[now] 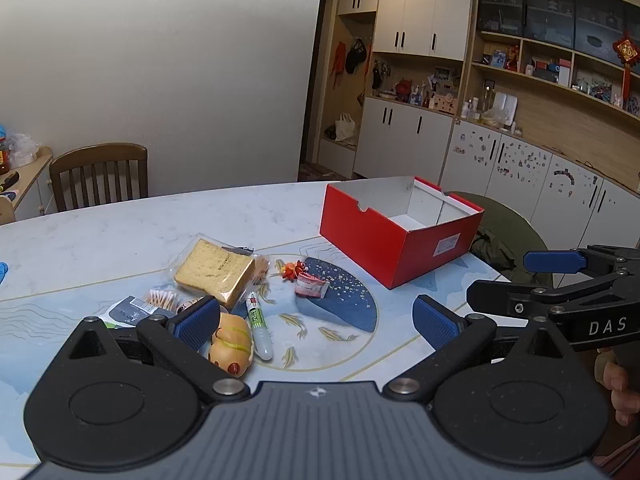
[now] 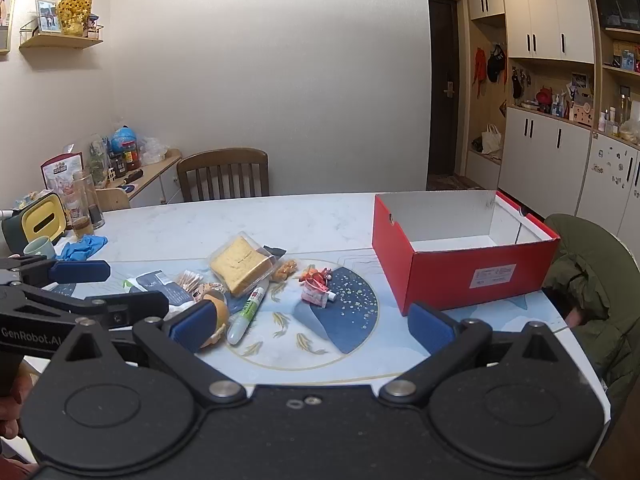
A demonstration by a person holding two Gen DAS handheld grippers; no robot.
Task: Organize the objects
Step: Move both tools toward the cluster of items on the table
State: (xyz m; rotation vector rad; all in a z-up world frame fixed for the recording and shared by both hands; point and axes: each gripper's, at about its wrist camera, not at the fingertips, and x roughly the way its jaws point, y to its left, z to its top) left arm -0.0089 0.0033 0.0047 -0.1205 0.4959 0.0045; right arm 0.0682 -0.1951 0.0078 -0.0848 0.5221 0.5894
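Left wrist view: both grippers, left [image 1: 316, 322] and right [image 2: 314, 322], hover with jaws spread and empty over the worktop [image 1: 120, 232]; the glue stick [image 1: 259, 328], long axis pointing away, lies nearest the left jaws, left of the red box [image 1: 400, 252].

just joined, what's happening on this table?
A person holds two grippers over the table, and both are open and empty: left gripper, right gripper. The red box stands open with nothing visible inside. The clutter lies loose beside it: packaged bread, glue stick, cotton swabs, a small red toy. Nothing is grasped yet.
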